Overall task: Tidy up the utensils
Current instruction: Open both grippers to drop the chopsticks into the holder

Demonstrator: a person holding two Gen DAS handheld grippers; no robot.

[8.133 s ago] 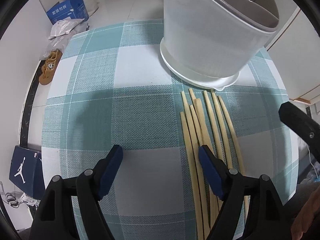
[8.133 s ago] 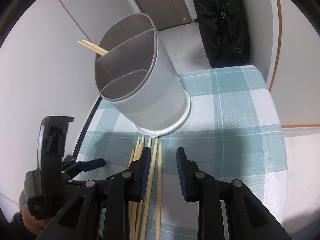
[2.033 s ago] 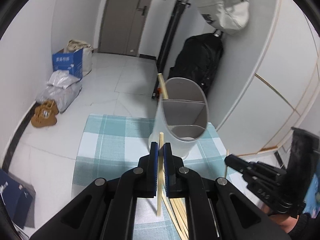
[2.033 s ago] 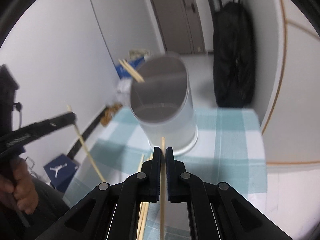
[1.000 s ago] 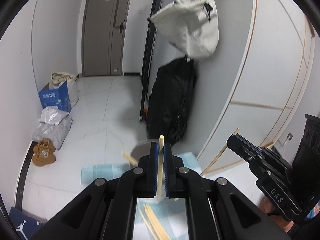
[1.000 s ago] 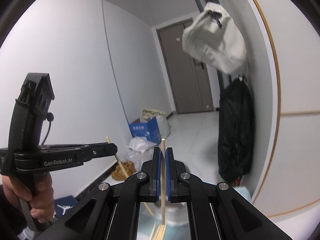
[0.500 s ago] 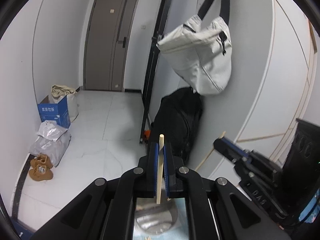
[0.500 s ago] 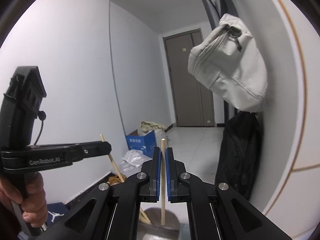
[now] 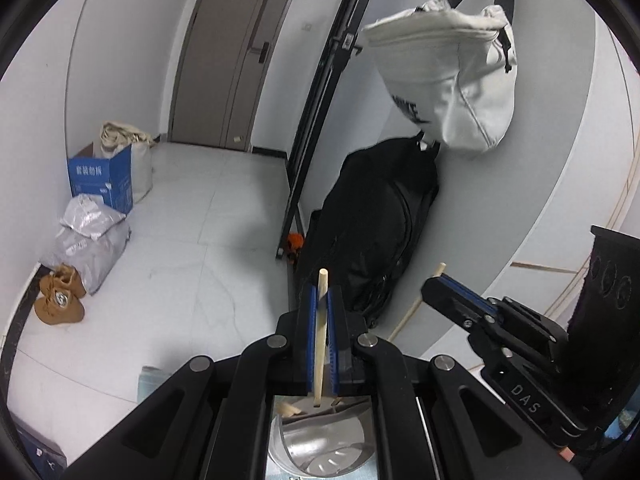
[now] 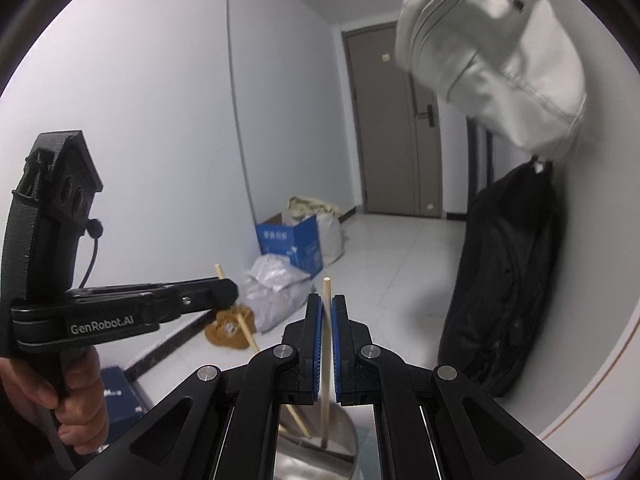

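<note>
My left gripper (image 9: 320, 304) is shut on a wooden chopstick (image 9: 319, 336) held upright, its lower tip just above the grey divided utensil holder (image 9: 320, 448) below. Another chopstick end (image 9: 289, 409) rests in the holder. My right gripper (image 10: 327, 312) is shut on a second chopstick (image 10: 326, 360) that stands upright with its lower end inside the holder (image 10: 316, 460). In the right wrist view the left gripper (image 10: 228, 290) and its slanted chopstick (image 10: 240, 320) are at the left. In the left wrist view the right gripper (image 9: 434, 286) is at the right.
A teal checked tablecloth (image 9: 150, 384) peeks out under the holder. On the floor beyond are a blue box (image 9: 102, 180), a grey bag (image 9: 92, 240) and brown shoes (image 9: 60, 300). A black bag (image 9: 376, 232) and a white bag (image 9: 448, 72) hang on the right wall.
Both grippers lifted chopsticks off the table and tilted upward over the holder. In the last half second the chopsticks have come lower toward the holder; the right one now reaches inside.
</note>
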